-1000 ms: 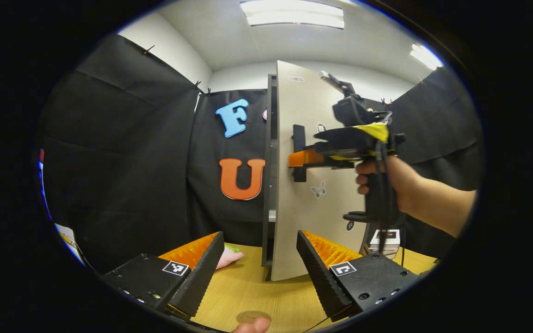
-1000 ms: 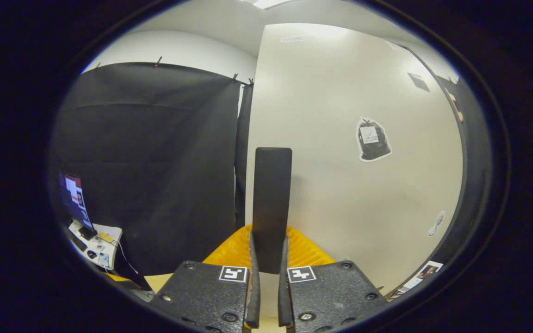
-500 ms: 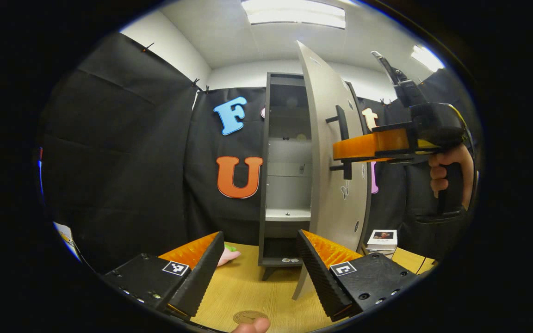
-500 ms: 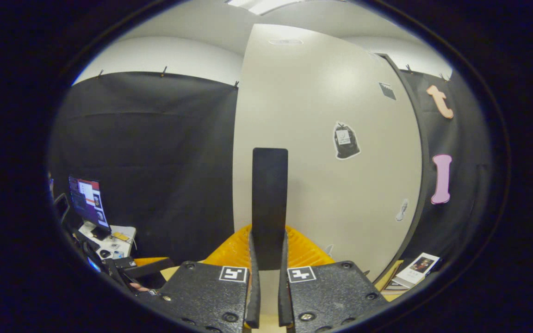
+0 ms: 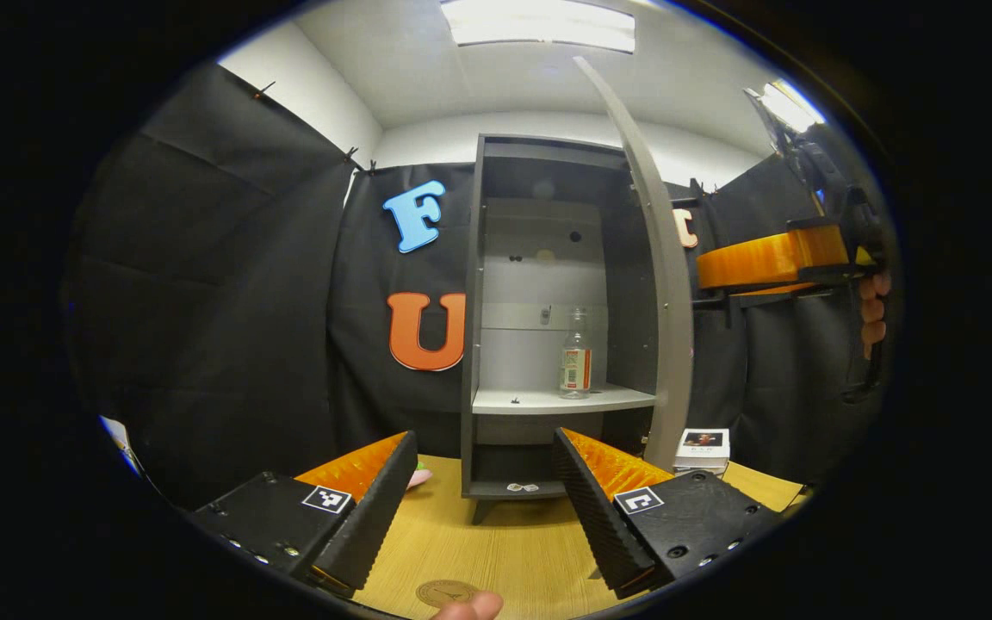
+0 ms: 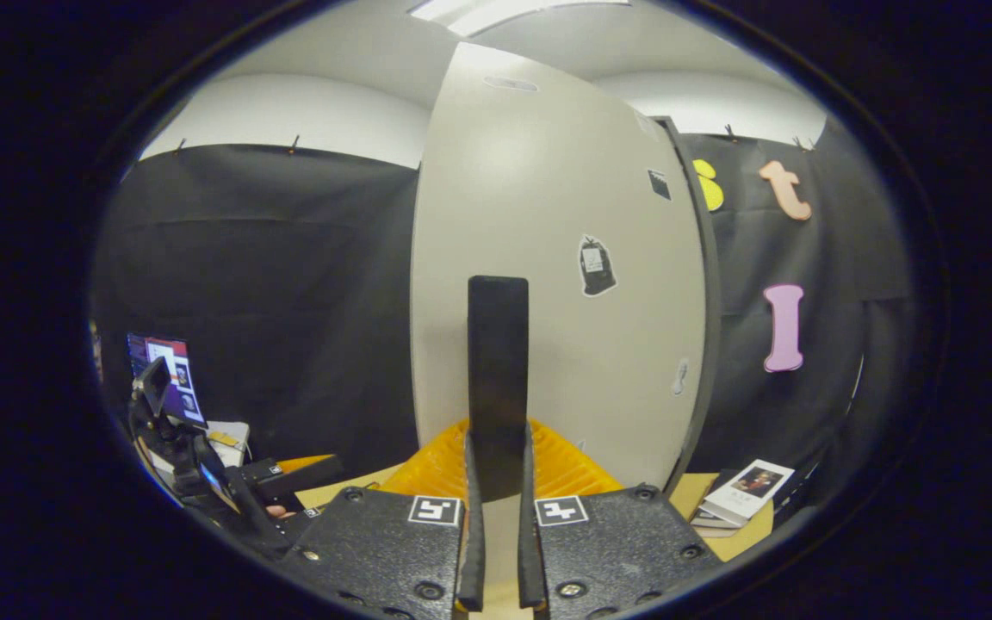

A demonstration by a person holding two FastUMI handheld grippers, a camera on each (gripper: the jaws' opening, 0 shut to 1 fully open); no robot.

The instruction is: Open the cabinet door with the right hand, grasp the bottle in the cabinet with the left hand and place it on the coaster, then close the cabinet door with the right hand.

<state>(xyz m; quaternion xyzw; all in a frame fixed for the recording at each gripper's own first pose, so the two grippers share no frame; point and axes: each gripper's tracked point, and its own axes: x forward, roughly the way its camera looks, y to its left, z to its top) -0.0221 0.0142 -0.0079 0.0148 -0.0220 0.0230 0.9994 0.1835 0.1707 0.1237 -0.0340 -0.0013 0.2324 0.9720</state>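
Cabinet [image 5: 539, 258] open — bottle [image 5: 576, 362] on shelf, right gripper [image 6: 496, 508] pinching handle [image 6: 497, 370], left gripper [image 5: 479, 508] spread.

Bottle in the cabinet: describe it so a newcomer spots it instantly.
Find the tall dark cabinet standing on the wooden table, its pale door swung open. On its light middle shelf, toward the right, stands the bottle: clear, upright, with a label band, the one tall item on that shelf.

Bottle [image 5: 576, 365] upright on cabinet shelf [image 5: 530, 399]
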